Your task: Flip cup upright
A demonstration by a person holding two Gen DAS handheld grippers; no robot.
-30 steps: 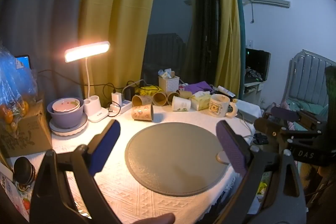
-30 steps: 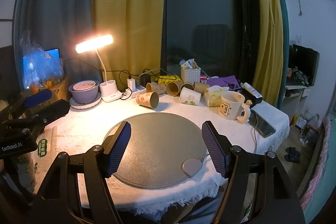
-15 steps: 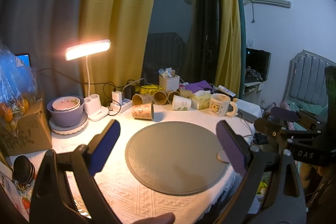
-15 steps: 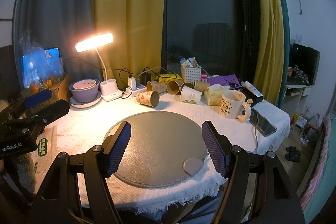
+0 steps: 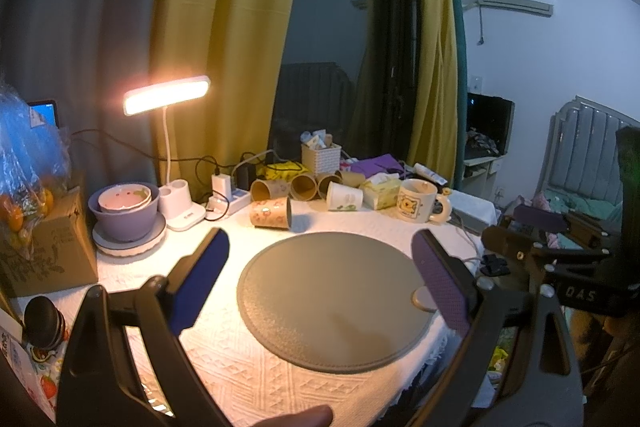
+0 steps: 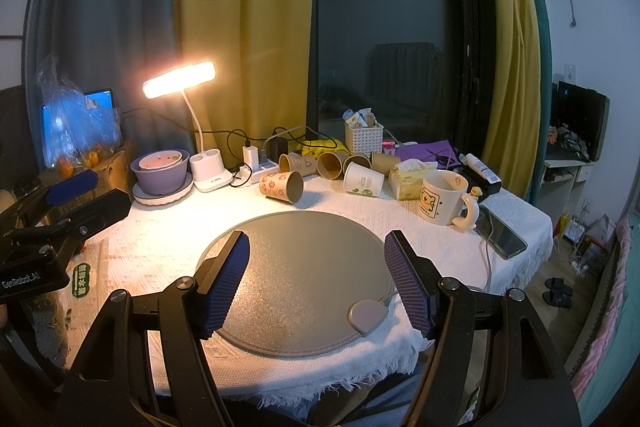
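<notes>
A patterned paper cup (image 5: pixel 270 213) lies on its side behind the round grey mat (image 5: pixel 336 303), its mouth facing right; it also shows in the right wrist view (image 6: pixel 282 186). Several more paper cups (image 6: pixel 332 165) lie on their sides in a row behind it. My left gripper (image 5: pixel 320 267) is open and empty, above the near part of the mat. My right gripper (image 6: pixel 318 267) is open and empty, above the mat's front edge (image 6: pixel 296 347). Both are well short of the cups.
A lit desk lamp (image 5: pixel 166 99) and a purple bowl stack (image 5: pixel 125 211) stand back left. A bear mug (image 6: pixel 442 197), tissue box (image 6: pixel 410 175), white basket (image 6: pixel 363 137), power strip (image 6: pixel 260 167) and phone (image 6: pixel 502 233) sit at the back and right. A cardboard box (image 5: pixel 40 259) is far left.
Both grippers have barely moved; the views have shifted very slightly. Nothing was taken hold of or let go.
</notes>
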